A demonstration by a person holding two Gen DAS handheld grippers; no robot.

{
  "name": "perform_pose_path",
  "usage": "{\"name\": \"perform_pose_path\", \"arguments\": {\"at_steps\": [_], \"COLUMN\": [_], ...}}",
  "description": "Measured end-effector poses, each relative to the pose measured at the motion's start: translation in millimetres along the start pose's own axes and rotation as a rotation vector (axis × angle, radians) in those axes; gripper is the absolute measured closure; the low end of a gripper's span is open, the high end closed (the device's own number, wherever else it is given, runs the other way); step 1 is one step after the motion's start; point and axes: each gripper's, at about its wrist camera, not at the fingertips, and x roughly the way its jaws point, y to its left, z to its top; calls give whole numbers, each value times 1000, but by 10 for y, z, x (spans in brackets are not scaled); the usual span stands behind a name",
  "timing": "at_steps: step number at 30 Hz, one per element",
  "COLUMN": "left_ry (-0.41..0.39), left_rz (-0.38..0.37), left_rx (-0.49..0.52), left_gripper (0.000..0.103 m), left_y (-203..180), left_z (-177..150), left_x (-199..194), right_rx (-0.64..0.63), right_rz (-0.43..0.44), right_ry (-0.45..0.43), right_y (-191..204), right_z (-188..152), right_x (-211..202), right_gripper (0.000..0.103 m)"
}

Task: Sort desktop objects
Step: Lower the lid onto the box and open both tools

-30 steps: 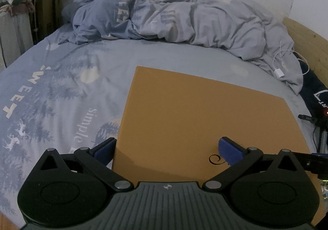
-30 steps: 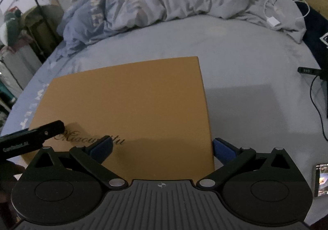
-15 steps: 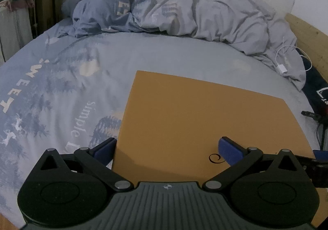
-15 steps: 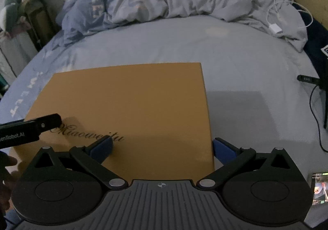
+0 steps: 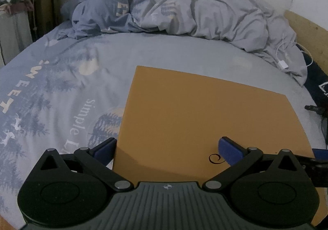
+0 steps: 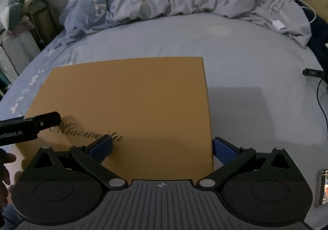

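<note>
Since a second ago your view has tipped a little: in the left wrist view the duvet (image 5: 184,10) now sits lower in the frame and the box (image 5: 205,119) fills slightly more of the lower half. Nothing else has shifted.

Your left gripper (image 5: 168,149) has its jaws spread wide, straddling the box's near left corner: one blue pad (image 5: 104,148) sits just off the box's left edge over the sheet (image 5: 61,90), the other over the lid by the black swirl. Nothing is gripped.

Your right gripper (image 6: 162,147) is likewise spread and holds nothing. Its left pad (image 6: 101,145) lies over the script lettering on the lid; its right pad sits just past the box's right edge.

The box is a flat orange-brown one, lid on, lying centre frame on the bed; you cannot see what is inside it. In the right wrist view, the left gripper's black finger pokes in at the left edge over the lid. A white charger (image 6: 278,24) lies at the upper right by the duvet, and a phone (image 6: 322,188) at the lower right edge.
</note>
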Motion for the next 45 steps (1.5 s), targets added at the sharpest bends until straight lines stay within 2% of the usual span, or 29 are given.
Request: {"name": "perform_pose_path", "arguments": {"at_steps": [6, 14, 22, 30, 45], "left_ry": [-23, -22, -54, -125, -215], "left_rz": [44, 44, -21, -75, -73], "left_rx": [20, 25, 55, 86, 164], "left_gripper": [0, 0, 0, 0, 0], "left_y": [-89, -88, -182, -310, -394], "left_z": [-39, -126, -236, -395, -747], "left_x": [-9, -208, -556, -998, -1560], "right_rx": [-17, -64, -75, -81, -103], "right_rz": [-14, -26, -15, -12, 32], "right_ry": [-2, 8, -30, -84, -199], "right_y": [46, 125, 130, 73, 4], "right_z": [-13, -78, -253, -414, -807], "right_x": [6, -164, -555, -1063, -1849], "right_gripper": [0, 0, 0, 0, 0]}}
